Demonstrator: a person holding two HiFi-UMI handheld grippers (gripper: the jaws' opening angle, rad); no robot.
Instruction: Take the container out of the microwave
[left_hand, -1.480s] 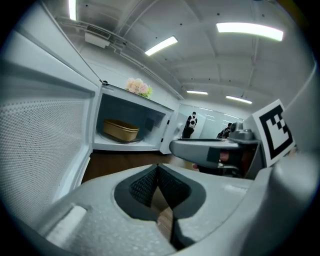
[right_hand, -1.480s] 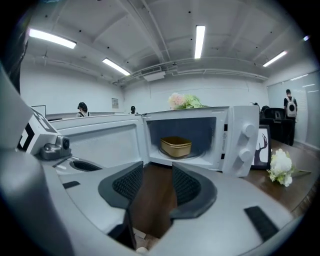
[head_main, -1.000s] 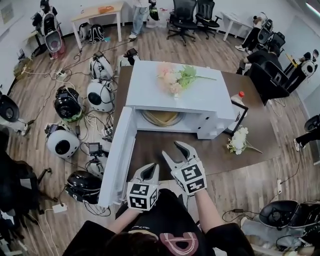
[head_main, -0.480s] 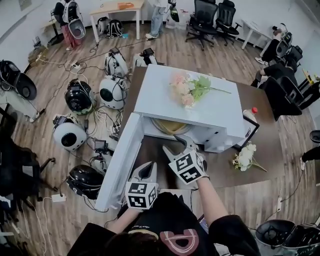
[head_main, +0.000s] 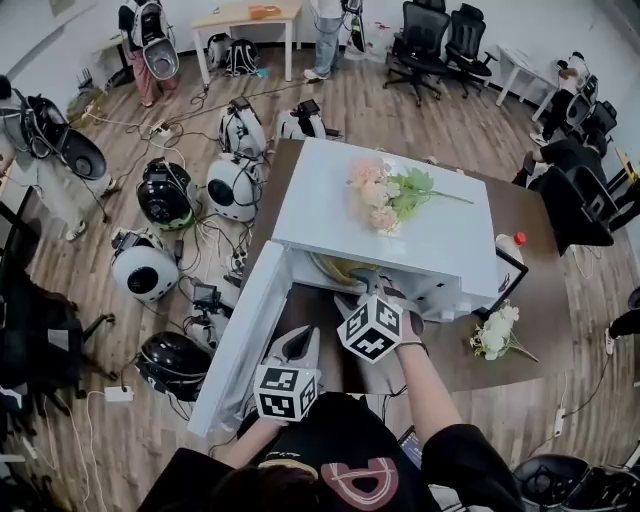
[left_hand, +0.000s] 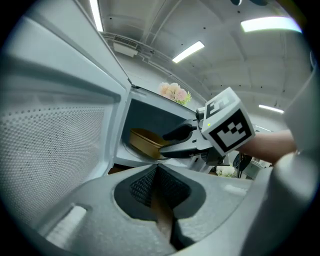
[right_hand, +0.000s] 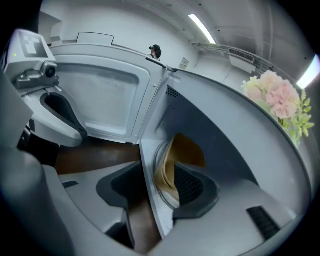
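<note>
A white microwave (head_main: 330, 205) stands on the brown table (head_main: 535, 310) with its door (head_main: 240, 340) swung open to the left. A tan container (head_main: 335, 268) (left_hand: 144, 141) (right_hand: 186, 150) sits inside on the turntable. My right gripper (head_main: 362, 290) (right_hand: 162, 175) (left_hand: 172, 140) is open at the cavity mouth. One jaw lies inside beside the container's rim, the other outside the front edge. My left gripper (head_main: 300, 342) (left_hand: 156, 168) hangs back by the door, shut and holding nothing.
Pink flowers (head_main: 385, 195) lie on the microwave's top. A red-capped bottle (head_main: 510, 245), a black frame (head_main: 505, 275) and white flowers (head_main: 495, 335) sit on the table to the right. Helmets (head_main: 145, 270) and cables crowd the floor to the left.
My right gripper has moved forward from in front of the microwave up to its opening, reaching the container. The left gripper has stayed about where it was.
</note>
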